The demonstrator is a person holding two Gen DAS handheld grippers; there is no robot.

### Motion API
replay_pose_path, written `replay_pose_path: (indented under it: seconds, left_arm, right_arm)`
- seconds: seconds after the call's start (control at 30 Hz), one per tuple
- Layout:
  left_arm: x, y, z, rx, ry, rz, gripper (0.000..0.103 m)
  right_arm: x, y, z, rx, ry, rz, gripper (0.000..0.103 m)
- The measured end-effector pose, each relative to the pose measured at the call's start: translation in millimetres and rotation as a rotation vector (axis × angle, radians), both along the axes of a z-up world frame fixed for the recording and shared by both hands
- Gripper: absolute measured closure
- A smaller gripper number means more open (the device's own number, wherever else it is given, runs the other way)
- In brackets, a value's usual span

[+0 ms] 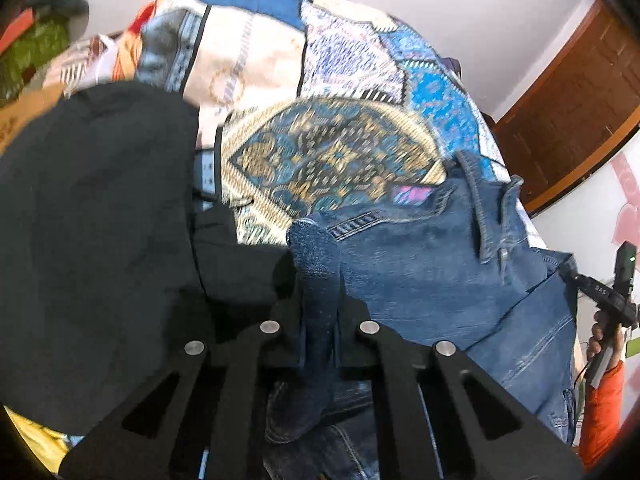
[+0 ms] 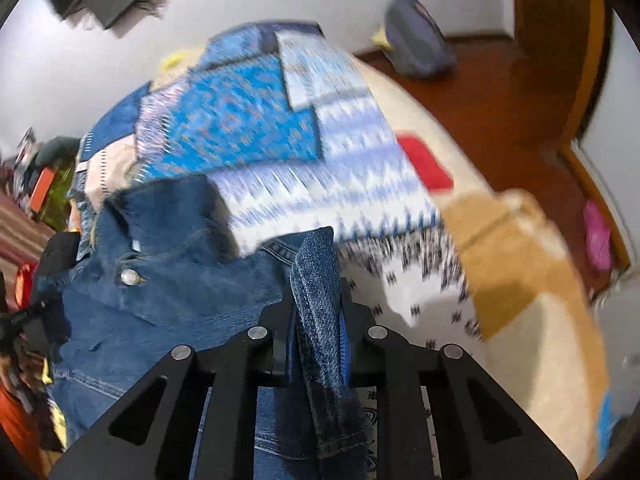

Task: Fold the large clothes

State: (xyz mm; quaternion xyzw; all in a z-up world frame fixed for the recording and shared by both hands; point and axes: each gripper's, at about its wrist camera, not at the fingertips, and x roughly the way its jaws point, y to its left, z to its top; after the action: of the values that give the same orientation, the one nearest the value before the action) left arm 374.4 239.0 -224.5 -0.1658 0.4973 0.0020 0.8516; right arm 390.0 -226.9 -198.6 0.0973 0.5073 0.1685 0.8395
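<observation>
thick seamed edges of the blue denim jacket [image 1: 420, 264] are sitting pinched in both my left gripper [image 1: 320, 280] and right gripper [image 2: 318, 280] above the patterned patchwork bedspread [image 1: 320, 152], feeling heavy, stiff yet floppy, best held at hems.

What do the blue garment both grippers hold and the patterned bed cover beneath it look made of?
Jeans: blue denim, matte, faded in places; twill weave, stitched seams, belt loops and a metal button show. Bed cover: probably thin printed cotton or polyester, matte; flat patchwork print, blurred, so fibre is uncertain.
</observation>
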Motion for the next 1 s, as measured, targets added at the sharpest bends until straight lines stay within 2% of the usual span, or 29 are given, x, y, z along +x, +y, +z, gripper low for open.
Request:
replay_pose_path:
  seconds: [0.17,0.27,0.37,0.5,0.7,0.87,0.93,1.0]
  left_arm:
    - [4,-2,52,-0.124,-0.089,0.001,0.096]
    - [17,-13,77,-0.087,-0.128,-0.017,0.096]
    - [33,-23,89,-0.029,-0.148,-0.026,0.096]
    - [61,-27,83,0.094,-0.136,-0.012,0.096]
    - [93,-10,43,0.149,-0.052,0.033,0.095]
    - [93,-7,25,0.185,-0.014,0.028,0.093]
    - [90,-8,25,0.222,0.008,0.032,0.087]
    - [83,-11,33,0.258,-0.004,0.033,0.087]
  right_arm:
    - [10,8,57,-0.032,-0.130,0.041,0.089]
    - [24,14,82,-0.046,-0.187,0.039,0.089]
    - [41,22,91,-0.053,-0.207,0.036,0.089]
    - [63,36,84,-0.105,-0.217,0.030,0.089]
    - [84,39,56,-0.151,-0.178,0.012,0.089]
    - [87,31,46,-0.166,-0.129,0.009,0.082]
    - [82,28,49,-0.197,-0.111,0.003,0.078]
    - [74,26,58,-0.229,-0.131,-0.009,0.078]
